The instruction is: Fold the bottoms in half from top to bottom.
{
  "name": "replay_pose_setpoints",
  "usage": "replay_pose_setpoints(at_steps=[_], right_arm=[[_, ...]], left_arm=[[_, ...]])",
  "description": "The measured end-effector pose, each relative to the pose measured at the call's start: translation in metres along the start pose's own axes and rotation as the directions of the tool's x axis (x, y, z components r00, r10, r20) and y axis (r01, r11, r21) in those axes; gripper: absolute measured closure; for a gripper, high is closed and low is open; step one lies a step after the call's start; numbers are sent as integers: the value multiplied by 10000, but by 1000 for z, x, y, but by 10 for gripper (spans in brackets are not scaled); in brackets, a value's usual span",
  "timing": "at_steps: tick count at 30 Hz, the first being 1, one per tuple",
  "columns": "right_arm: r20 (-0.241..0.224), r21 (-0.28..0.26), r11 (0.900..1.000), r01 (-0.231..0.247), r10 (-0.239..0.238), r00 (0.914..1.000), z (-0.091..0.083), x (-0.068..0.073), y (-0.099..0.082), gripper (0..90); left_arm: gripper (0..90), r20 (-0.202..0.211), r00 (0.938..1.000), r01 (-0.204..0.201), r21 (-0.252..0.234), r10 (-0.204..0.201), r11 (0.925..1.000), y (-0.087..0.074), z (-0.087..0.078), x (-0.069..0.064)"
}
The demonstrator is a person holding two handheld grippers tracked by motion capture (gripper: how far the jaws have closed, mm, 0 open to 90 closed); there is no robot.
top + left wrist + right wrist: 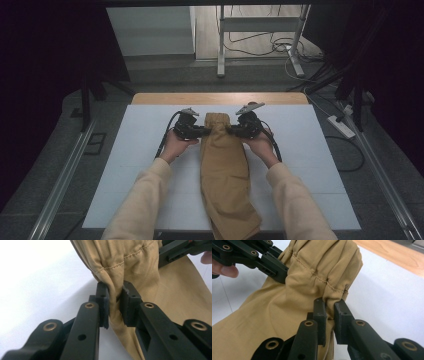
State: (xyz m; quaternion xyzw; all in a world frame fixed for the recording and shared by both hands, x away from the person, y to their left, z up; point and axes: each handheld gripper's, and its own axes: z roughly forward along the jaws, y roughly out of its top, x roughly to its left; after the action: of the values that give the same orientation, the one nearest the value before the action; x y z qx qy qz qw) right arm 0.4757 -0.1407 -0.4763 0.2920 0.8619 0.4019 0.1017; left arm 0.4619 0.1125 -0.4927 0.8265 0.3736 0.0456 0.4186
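Tan garment [225, 175], folded lengthwise into a long strip, lying down the middle of the white tabletop [310, 165]; near end hanging over the near edge, far end bunched up short of the bare wood strip [220, 98] along the far edge. L gripper [202, 131] clamped on the garment's left side near the bunched end, R gripper [231, 130] clamped on the right side directly opposite. In left gripper view: L gripper [115, 298] w/ both pads pinching a fold of stitched hem, cloth squeezed thin between them. In right gripper view: R gripper [330, 312] likewise closed on gathered hem just under the seam. Gathered end lifted a little off the tabletop; rest of the strip flat. Both hands [175, 145] low, just beside the cloth, sleeves entering from the near edge.
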Motion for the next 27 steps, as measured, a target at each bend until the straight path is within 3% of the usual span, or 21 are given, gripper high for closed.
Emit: replay_pose_setpoints(at_steps=[21, 27], right_arm=[[-73, -87, 9999, -75, 74, 9999, -2, -3, 2, 814], [-68, -262, 9996, 82, -83, 9999, -6, -2, 13, 816]], left_arm=[[776, -40, 10000, -61, -9, 61, 10000, 5, -2, -1], [777, -199, 9995, -242, -118, 239, 9996, 17, -12, 1]])
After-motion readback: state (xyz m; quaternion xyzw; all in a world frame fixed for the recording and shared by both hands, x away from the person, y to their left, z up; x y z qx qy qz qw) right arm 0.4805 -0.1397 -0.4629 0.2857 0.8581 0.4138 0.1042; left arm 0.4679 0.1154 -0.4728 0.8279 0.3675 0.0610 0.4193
